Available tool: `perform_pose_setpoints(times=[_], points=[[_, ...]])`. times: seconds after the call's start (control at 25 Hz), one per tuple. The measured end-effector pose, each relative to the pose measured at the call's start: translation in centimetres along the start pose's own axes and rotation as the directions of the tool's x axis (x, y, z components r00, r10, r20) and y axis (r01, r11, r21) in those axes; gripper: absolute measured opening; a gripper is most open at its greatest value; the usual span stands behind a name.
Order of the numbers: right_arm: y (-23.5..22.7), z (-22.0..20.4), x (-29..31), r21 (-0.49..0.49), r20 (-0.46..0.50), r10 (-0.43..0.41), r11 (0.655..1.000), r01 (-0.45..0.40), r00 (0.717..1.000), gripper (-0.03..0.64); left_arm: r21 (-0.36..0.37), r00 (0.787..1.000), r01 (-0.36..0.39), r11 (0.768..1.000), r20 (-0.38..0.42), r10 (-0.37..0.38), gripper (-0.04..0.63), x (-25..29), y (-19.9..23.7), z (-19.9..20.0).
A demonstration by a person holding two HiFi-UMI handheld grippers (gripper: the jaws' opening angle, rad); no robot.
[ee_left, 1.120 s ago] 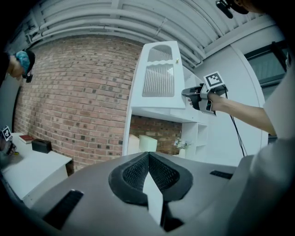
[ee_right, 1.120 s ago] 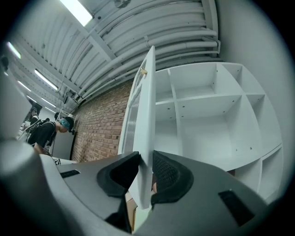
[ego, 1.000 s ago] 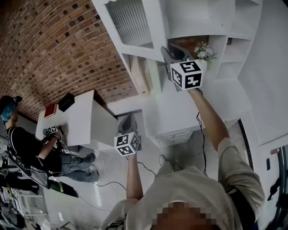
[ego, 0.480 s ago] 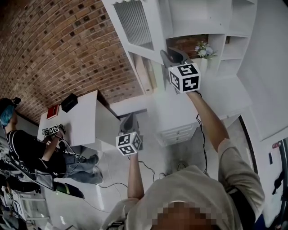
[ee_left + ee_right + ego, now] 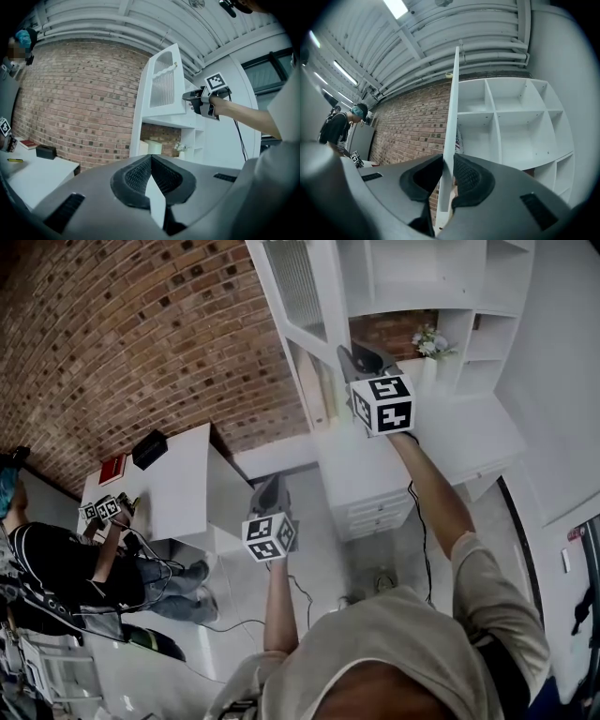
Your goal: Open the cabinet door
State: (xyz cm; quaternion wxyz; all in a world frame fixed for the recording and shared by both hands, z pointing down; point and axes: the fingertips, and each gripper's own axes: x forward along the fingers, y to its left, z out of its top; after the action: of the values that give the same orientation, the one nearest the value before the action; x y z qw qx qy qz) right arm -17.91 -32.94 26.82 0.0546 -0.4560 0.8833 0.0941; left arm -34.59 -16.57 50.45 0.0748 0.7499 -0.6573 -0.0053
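The right tool (image 5: 446,172) pinches the cabinet door (image 5: 453,112) by its free edge, likely to swing it further off the shelves (image 5: 511,131); the left tool (image 5: 151,161) (closed, empty) hangs low, clear.

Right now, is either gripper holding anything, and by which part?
The right gripper clamps the cabinet door by its free edge, towards the bottom. The left gripper is shut and holds nothing.
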Motion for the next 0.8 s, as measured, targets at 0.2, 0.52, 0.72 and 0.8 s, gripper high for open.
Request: perform_pose_setpoints(times=[0.2, 0.52, 0.72, 0.8], points=[[2.9, 0.4, 0.1, -0.018, -0.005, 0.016, 1.000, -0.016, 1.000, 0.084, -0.004, 1.000, -0.007, 1.000, 0.001, 0.008, 0.026, -1.6, 1.4, 0.1], [6.7, 0.7, 0.4, -0.039, -0.008, 0.045, 0.998, -0.045, 0.999, 0.087, -0.013, 1.000, -0.029, 0.999, 0.000, 0.029, 0.026, -3.8, 3.2, -0.2], [9.0, 0.9, 0.9, -0.045, -0.011, 0.063, 0.997, -0.063, 0.998, 0.091, -0.017, 0.999, -0.032, 0.999, 0.008, 0.032, 0.026, -4.6, 3.5, -0.1], [9.9, 0.9, 1.2, -0.049, -0.018, 0.072, 0.996, -0.073, 0.997, 0.093, -0.023, 0.999, -0.037, 0.999, 0.010, 0.037, 0.026, -4.9, 3.9, 0.0]])
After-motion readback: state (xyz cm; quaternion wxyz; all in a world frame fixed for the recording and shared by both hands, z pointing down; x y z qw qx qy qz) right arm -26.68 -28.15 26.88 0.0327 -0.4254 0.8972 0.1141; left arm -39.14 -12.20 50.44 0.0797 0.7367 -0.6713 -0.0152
